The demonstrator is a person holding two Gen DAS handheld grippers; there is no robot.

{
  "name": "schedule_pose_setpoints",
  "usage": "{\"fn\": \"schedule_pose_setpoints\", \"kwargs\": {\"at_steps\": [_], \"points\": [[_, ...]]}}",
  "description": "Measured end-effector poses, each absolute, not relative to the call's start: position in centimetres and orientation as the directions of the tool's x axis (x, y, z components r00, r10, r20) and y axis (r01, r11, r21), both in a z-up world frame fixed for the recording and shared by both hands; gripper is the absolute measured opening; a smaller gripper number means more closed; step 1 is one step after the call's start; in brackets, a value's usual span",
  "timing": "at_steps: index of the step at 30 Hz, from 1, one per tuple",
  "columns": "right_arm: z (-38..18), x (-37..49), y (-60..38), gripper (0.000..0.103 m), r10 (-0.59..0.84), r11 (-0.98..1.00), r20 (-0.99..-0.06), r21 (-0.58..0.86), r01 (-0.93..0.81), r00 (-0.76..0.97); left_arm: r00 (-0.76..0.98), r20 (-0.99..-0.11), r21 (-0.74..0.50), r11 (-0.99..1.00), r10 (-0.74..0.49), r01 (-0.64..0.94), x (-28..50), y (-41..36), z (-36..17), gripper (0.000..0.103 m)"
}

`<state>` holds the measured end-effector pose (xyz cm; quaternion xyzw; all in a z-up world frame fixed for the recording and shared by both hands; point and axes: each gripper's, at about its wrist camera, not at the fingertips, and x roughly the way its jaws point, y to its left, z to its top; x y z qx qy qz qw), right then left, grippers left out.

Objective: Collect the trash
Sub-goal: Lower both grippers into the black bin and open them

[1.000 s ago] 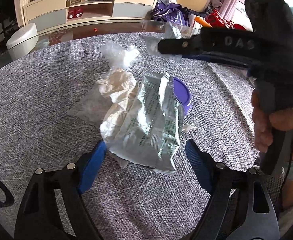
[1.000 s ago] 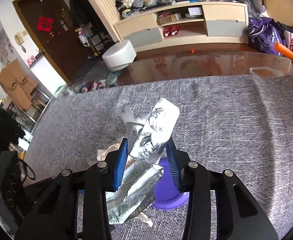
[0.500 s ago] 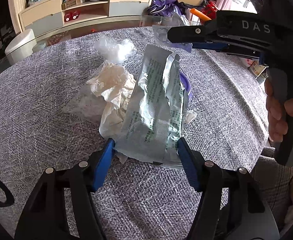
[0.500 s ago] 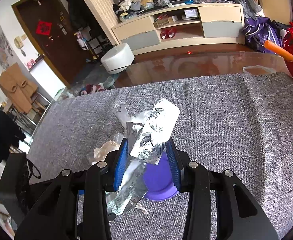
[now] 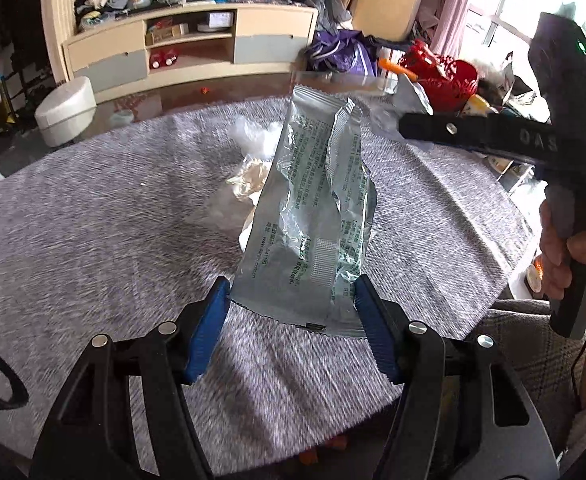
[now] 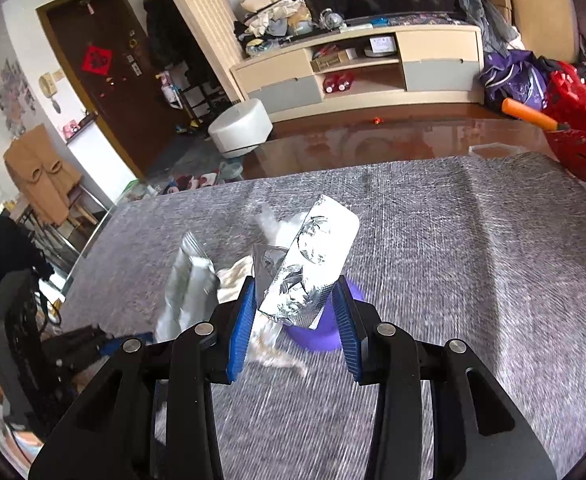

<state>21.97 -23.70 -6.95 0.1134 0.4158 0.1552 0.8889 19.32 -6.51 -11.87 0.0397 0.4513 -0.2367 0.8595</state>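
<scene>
A long silver wrapper (image 5: 313, 208) with green print stands up between the blue pads of my left gripper (image 5: 291, 288), which is shut on its lower end and holds it above the grey tablecloth (image 5: 93, 220). Behind it on the cloth lie a crumpled tissue (image 5: 249, 176) and a wad of clear plastic (image 5: 253, 136). My right gripper (image 6: 293, 300) is shut on a crinkled foil blister sheet (image 6: 309, 276), raised over a purple lid (image 6: 321, 336). In the right wrist view the silver wrapper (image 6: 189, 292) hangs at the left, beside the tissue (image 6: 233, 276).
A hand (image 5: 561, 248) grips the right tool's handle at the right edge. Past the table's glass rim stand a white round stool (image 5: 65, 108), a low cabinet (image 5: 189, 52) and a red basket (image 5: 445, 76). A dark bag (image 6: 9, 320) sits at the table's left.
The left jaws closed onto the silver wrapper and lifted it off the pile. The right gripper rose and drew back with the foil sheet still in it.
</scene>
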Motion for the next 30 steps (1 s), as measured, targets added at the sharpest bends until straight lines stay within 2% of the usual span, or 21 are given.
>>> {"fn": "schedule_pose_setpoints", "kwargs": {"at_steps": [8, 15, 30], "points": [[-4.6, 15.0, -22.7, 0.04, 0.37, 0.928, -0.692, 0.305, -0.214, 0.62, 0.518, -0.767, -0.152, 0.892, -0.378, 0.426, 15.0, -5.1, -9.2, 0.061], [-4.6, 10.0, -22.0, 0.04, 0.38, 0.924, -0.7, 0.308, -0.225, 0.604, 0.528, -0.751, -0.179, 0.893, -0.396, 0.414, 9.8, -3.8, -8.6, 0.061], [-11.9, 1.7, -19.7, 0.04, 0.39, 0.921, -0.795, 0.336, -0.198, 0.465, 0.397, -0.829, -0.246, 0.894, -0.394, 0.374, 1.5, -2.6, -15.5, 0.061]]}}
